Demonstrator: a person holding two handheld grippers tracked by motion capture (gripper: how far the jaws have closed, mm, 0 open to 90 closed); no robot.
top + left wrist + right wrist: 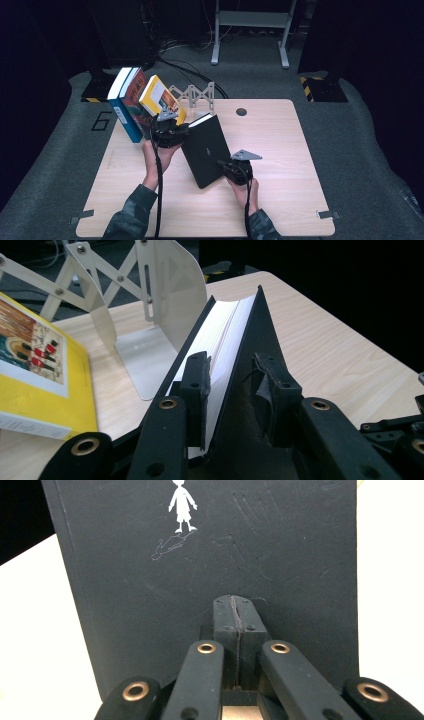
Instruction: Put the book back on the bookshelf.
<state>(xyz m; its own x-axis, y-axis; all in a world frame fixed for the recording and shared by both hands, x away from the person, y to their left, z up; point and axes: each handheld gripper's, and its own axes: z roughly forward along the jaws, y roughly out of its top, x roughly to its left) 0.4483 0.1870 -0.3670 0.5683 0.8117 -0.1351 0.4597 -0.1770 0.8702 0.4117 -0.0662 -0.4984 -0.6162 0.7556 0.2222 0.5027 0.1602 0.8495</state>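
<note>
Low in the high view, right of centre, the right gripper (231,166) sits at the near edge of the black book (205,150), its jaws pressed together with nothing between them. In the right gripper view they lie flat against the dark cover (200,570), under a small white figure (182,505) printed near the top, so this gripper only props the book and does not hold it.

Just beyond, at the middle of the high view, the left gripper (170,131) clamps the far top corner of the same book. In the left gripper view its jaws pinch the book by the white page block (220,340) and the black cover, the book standing tilted above the wooden bench (280,150).

Behind it, toward the upper left, a yellow book (159,97) leans on a red book (134,95) and a blue-and-white one (120,102). The pale metal bookend (165,305) stands just beside the black book's far end.

Risks, as I judge them: the pinch is on one corner, so the book could pivot or slip. The covers could splay. Swinging it upright could knock the leaning yellow book or push the bookend away.
</note>
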